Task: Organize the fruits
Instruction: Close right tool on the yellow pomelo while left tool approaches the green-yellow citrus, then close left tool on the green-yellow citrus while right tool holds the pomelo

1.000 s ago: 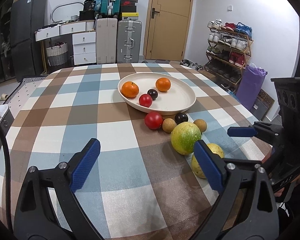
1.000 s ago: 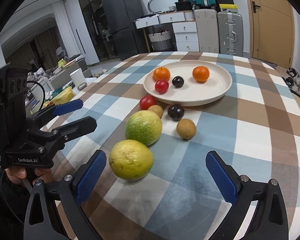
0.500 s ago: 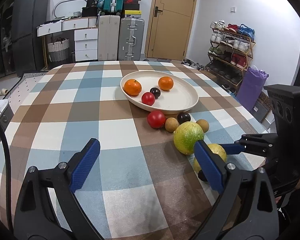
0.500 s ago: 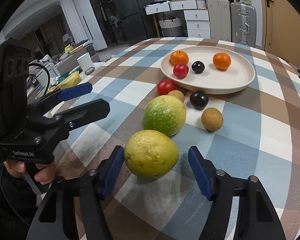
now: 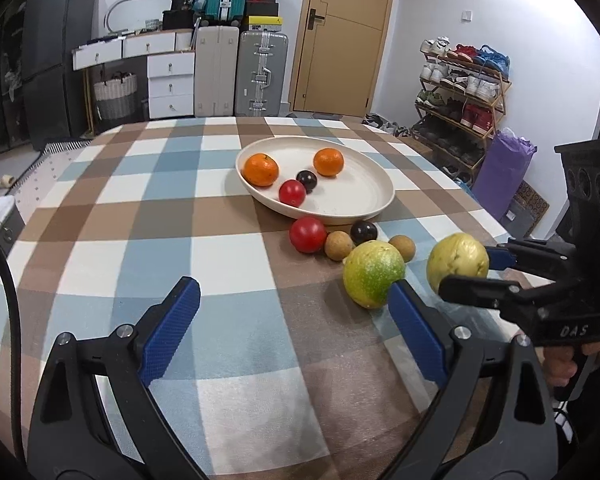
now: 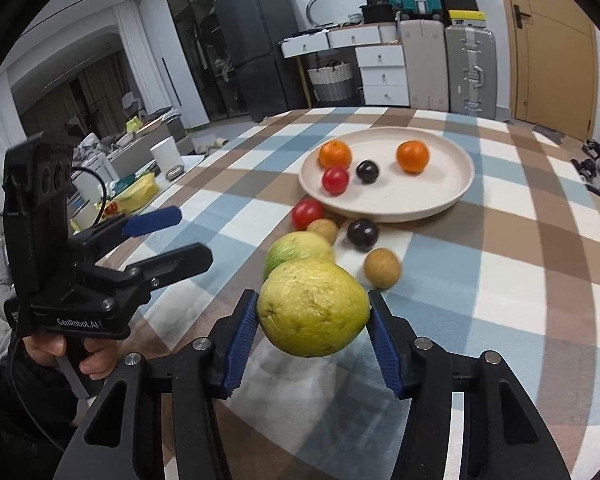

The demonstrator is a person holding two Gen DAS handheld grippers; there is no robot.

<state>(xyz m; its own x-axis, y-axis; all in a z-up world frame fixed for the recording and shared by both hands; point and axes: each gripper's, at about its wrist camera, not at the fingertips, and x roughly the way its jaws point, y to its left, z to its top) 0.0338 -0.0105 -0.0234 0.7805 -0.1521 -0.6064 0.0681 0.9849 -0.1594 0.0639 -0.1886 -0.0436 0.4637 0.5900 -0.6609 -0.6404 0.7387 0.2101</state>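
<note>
Now yellow fruit [image 6: 313, 307] between closing right tongs [image 6: 312, 334] pads, off tablecloth [image 6: 500, 280]

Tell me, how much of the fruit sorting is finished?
Four fruits already lie in the plate: two oranges, a red tomato and a dark plum. The right tool is closing on the yellow guava, lifted off the tablecloth. Five remain outside: green guava, red tomato, dark plum, two brown longans.
</note>
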